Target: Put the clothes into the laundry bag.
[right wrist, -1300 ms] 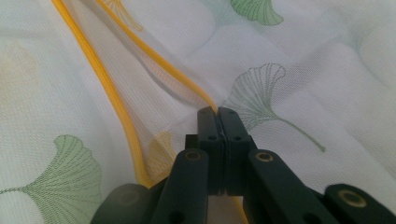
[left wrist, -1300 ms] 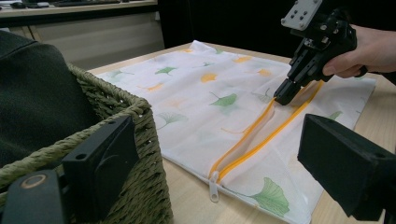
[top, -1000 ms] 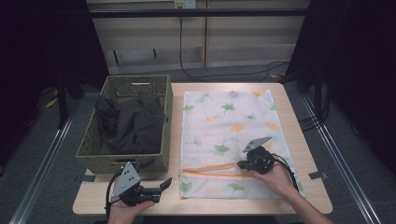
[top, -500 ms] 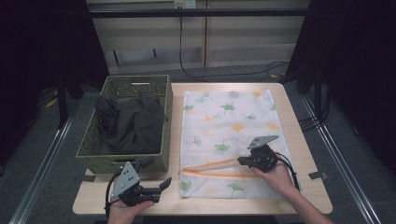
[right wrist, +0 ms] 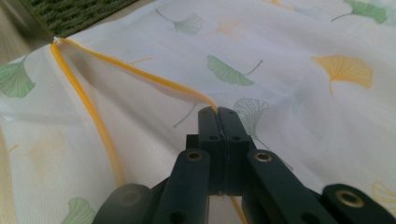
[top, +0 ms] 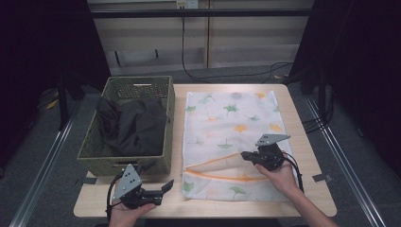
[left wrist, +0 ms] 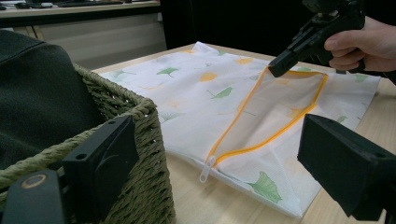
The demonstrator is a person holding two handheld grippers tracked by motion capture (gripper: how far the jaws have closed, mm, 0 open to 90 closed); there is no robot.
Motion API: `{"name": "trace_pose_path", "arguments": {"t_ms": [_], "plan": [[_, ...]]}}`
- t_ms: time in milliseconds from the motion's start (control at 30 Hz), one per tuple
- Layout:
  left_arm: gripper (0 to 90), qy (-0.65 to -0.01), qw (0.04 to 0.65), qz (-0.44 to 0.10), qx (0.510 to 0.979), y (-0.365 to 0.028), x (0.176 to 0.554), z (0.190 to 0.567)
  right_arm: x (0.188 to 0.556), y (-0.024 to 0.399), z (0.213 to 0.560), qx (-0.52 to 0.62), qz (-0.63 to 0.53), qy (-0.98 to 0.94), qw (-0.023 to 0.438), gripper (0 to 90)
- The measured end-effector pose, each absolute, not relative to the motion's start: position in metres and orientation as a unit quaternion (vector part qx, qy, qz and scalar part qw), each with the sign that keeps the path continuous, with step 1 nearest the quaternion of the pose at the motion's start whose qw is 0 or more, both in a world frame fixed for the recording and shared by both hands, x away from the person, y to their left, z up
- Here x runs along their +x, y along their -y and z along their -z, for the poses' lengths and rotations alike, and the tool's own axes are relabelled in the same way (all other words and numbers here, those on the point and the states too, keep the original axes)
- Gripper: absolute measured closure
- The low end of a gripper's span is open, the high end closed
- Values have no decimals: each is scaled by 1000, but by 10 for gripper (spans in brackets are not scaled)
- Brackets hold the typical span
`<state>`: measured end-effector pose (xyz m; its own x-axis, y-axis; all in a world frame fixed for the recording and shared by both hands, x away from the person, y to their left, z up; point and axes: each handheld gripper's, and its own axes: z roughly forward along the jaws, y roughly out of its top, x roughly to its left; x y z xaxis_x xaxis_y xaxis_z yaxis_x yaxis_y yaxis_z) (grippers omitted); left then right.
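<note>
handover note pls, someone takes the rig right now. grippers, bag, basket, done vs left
Right gripper: shut on the orange zipper edge of the laundry bag, lifting it so the mouth gapes.
Left gripper: open, holding nothing, at the table's near edge in front of the basket.
Dark clothes sit in the basket, left of the bag.
Done: bag unzipped and held open.
Left: likely move the clothes into the bag, then zip it.

the left gripper sits low at seven o'clock, jaws spread wide with nothing between them, pointing toward three o'clock. the right gripper, at five o'clock, points toward nine with its jaws pressed together.
</note>
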<state>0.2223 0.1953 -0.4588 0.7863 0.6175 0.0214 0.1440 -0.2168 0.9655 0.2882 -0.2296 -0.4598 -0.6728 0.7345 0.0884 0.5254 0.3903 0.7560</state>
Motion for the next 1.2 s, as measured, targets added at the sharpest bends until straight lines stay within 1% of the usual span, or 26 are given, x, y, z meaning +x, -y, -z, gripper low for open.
{"name": "trace_pose_path", "arguments": {"t_ms": [500,667,733,1200], "plan": [[116,-253,574,-206,752,-195,222,459,298,229,438,386,-435,-797,162,898],[130,-249,579,-200,750,-195,222,459,304,228,432,389,-447,-788,170,898],[130,-248,571,-205,756,-196,222,458,305,228,430,389,-452,-784,171,898],[130,-254,578,-199,749,-195,223,458,315,228,403,386,-499,-749,201,899]]}}
